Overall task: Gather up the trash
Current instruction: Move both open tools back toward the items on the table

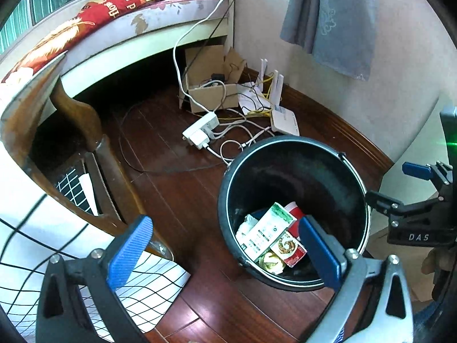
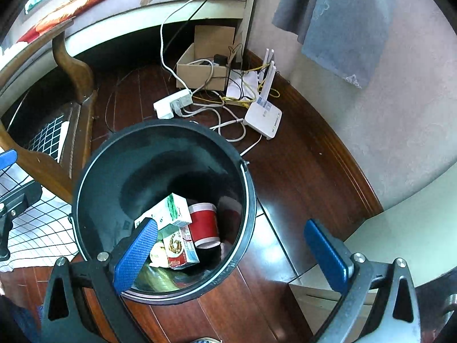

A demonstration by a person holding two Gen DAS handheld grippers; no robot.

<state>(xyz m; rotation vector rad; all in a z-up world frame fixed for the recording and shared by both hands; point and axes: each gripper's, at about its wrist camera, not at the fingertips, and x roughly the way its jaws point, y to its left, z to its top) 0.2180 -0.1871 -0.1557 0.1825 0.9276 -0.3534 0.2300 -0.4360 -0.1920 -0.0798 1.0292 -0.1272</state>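
Note:
A black bucket-style trash bin [image 1: 285, 171] [image 2: 128, 171] stands on the dark wooden floor. Inside lie a white and green carton [image 1: 268, 228] [image 2: 168, 211], a red paper cup [image 1: 294, 211] [image 2: 204, 223], a red food box [image 1: 288, 248] [image 2: 180, 245] and crumpled wrappers. My left gripper [image 1: 224, 223] is open and holds nothing; its right finger hangs over the bin, its left finger over the floor. My right gripper [image 2: 231, 224] is also open and holds nothing, with its left finger over the bin's inside and its right finger beyond the rim.
Behind the bin lie a white power strip [image 1: 200, 131], a white router [image 1: 284, 120] with cables, and an open cardboard box [image 1: 211, 85]. A wooden table leg [image 1: 77, 114] and a checked cloth [image 1: 154, 283] are to the left. A grey cloth [image 1: 337, 23] hangs on the wall.

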